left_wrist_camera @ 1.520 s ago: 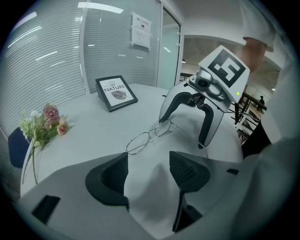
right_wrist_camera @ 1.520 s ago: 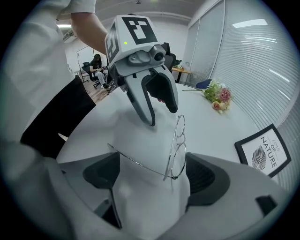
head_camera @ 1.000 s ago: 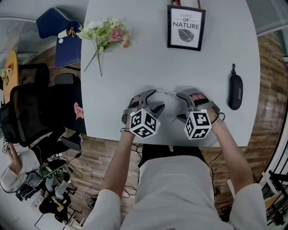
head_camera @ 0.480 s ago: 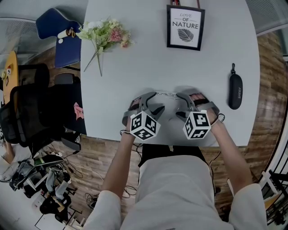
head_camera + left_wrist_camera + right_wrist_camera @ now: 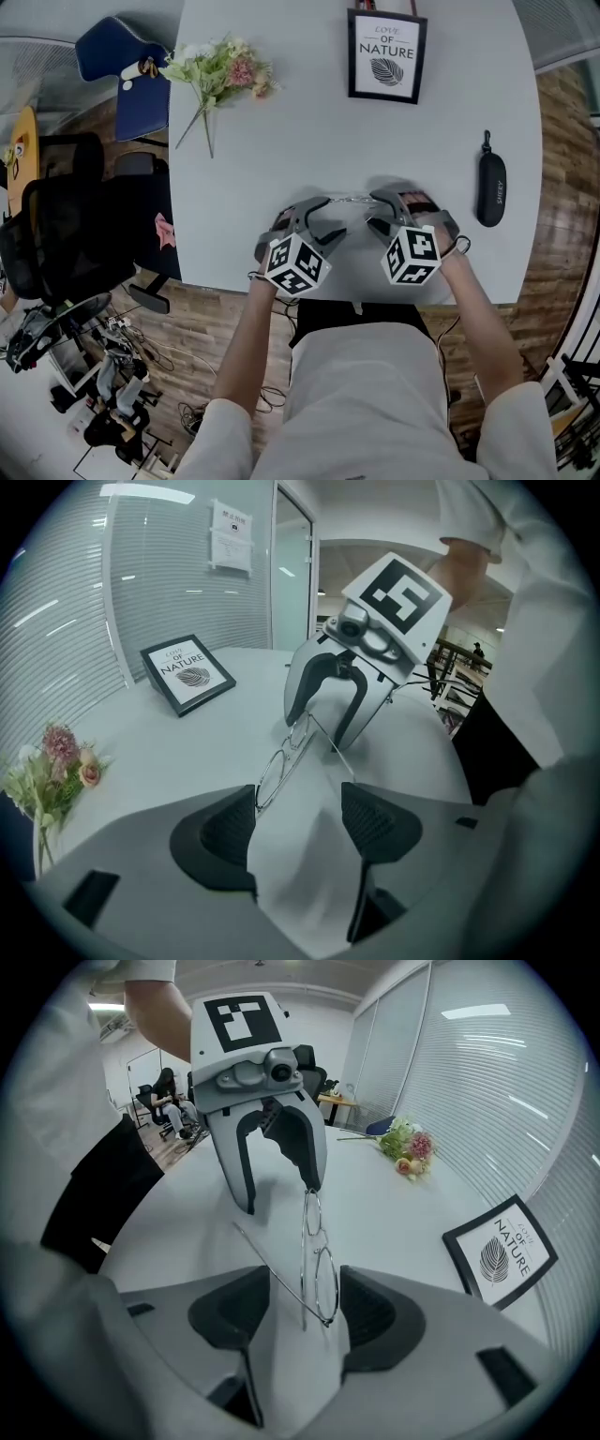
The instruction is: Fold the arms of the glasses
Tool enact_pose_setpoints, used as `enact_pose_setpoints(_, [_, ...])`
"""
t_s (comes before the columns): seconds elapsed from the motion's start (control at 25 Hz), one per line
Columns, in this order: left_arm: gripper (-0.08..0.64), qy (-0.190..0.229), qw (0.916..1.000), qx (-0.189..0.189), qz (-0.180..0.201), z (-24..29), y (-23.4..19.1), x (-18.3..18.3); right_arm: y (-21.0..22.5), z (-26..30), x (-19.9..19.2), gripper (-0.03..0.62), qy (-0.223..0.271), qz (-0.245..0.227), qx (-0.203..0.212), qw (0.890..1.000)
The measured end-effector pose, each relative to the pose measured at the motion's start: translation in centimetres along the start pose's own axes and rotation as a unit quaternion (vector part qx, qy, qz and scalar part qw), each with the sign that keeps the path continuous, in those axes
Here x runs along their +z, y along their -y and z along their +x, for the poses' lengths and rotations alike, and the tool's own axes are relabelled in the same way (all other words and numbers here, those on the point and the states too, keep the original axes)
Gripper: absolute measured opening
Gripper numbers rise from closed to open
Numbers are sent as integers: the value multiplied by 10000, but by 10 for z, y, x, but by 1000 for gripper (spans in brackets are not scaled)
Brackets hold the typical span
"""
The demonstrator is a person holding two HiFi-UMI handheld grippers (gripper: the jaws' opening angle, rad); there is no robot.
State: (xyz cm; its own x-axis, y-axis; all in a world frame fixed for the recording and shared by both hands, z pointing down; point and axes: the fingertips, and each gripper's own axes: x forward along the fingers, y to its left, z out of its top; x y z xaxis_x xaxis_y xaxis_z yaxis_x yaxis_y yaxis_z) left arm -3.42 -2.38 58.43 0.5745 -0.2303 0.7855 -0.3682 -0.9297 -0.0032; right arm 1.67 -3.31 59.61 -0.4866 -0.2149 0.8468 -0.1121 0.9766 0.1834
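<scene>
**Glasses (image 5: 349, 198) bracketed by two grippers on white table (image 5: 281, 141)**

Near the table's front edge, the left gripper (image 5: 314, 217) and the right gripper (image 5: 382, 214) are held facing each other. Both are angled downward, and the wire-framed glasses are stretched between their tips. The left gripper's jaws are spread. In the left gripper view, one lens (image 5: 269, 782) is seen at the tip of one pad, and a thin arm (image 5: 330, 747) runs back toward the other pad. The right gripper's jaws are half spread and have just been closing. The far end of the glasses is found between them. There the lens is set just beside one pad, and the arm slants out across the tip of the other. No firm clamp is shown. That arm is seen swung out from the frame, not folded flat.
</scene>
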Motion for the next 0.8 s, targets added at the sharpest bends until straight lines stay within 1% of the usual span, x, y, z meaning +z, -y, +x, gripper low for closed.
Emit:
enact_pose_setpoints(0.12, [295, 7, 9999, -126, 35, -1, 6, 1, 1, -1, -1, 218, -8, 89, 6, 10000])
enact_pose_setpoints(0.24, [295, 4, 9999, -134, 51, 0, 8, 1, 2, -1, -2, 206, -17, 207, -10, 9998])
enact_pose_setpoints(0.48, [295, -19, 10000, 76, 57, 3, 8, 2, 9, -2, -3, 160, -53, 375, -197, 9991])
enact_pose_setpoints(0.6, [291, -2, 9997, 227, 57, 6, 5, 2, 10, -1, -4, 143, -47, 463, -215, 9987])
enact_pose_setpoints(0.68, [268, 44, 9993, 358, 53, 6, 2, 3, 9, -2, -4, 138, -59, 472, -217, 9986])
enact_pose_setpoints(0.76, [211, 98, 9987, 491, 25, 4, -1, 4, 9, -2, -5, 132, -61, 478, -228, 9986])
enact_pose_setpoints(0.8, [196, 103, 9985, 537, -2, 4, -2, 3, 8, -2, -5, 130, -55, 496, -230, 9985])
